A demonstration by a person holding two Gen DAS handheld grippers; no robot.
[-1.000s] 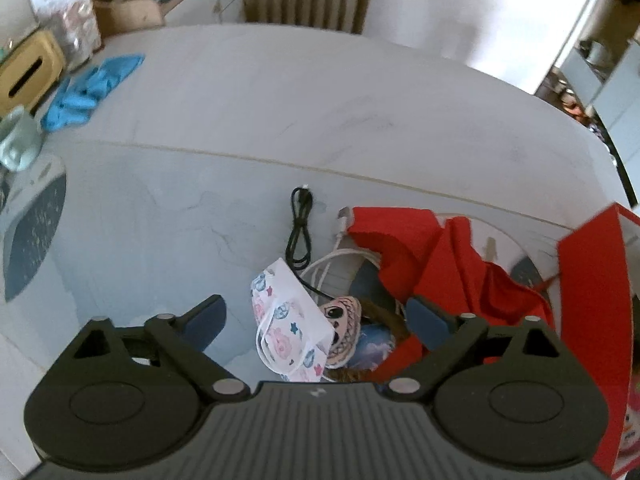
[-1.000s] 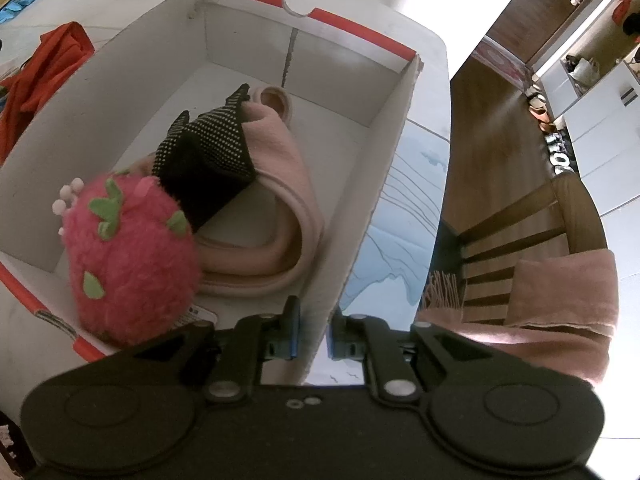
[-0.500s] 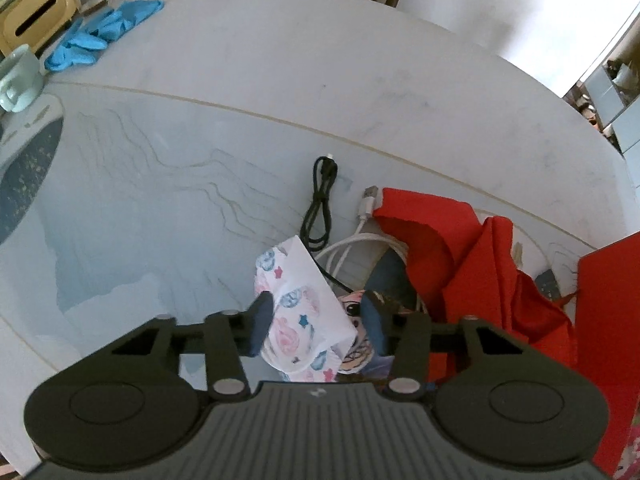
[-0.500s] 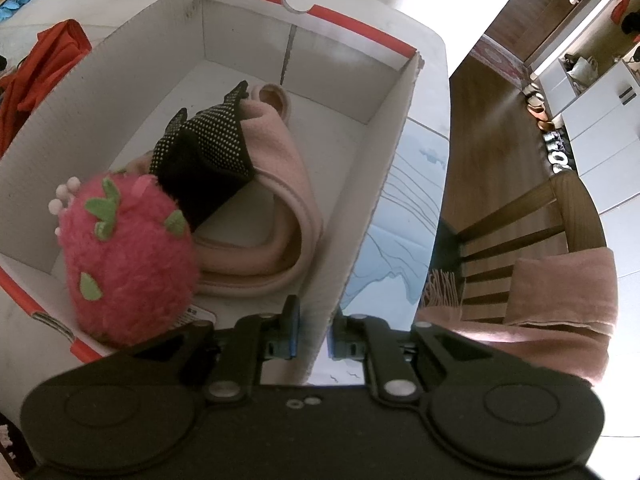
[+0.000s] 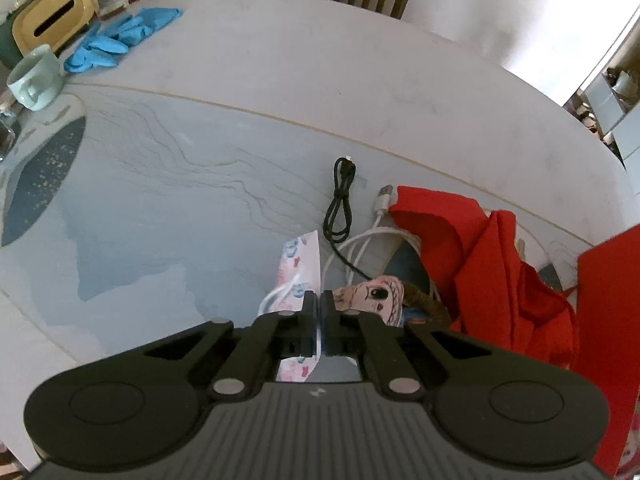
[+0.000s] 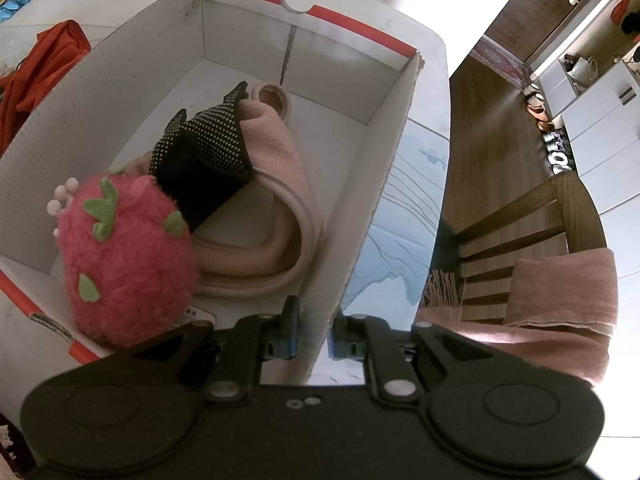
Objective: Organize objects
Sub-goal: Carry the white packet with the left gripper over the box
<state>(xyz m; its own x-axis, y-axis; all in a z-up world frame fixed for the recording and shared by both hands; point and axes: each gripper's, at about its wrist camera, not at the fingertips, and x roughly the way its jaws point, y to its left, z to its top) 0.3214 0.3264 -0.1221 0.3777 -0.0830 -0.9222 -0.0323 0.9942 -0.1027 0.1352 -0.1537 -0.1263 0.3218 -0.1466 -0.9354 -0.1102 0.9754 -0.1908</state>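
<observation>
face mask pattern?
White face mask with pink and blue cartoon prints; clearest in left wrist view.

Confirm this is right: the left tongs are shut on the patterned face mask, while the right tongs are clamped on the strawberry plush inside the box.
Not quite. The right tongs pinch the box wall, not the strawberry plush, which lies loose inside, as the right wrist view shows. The left tongs are indeed shut on the patterned face mask.

Both wrist cams steep down, close: L over table, R over box; shared: red cloth.
</observation>
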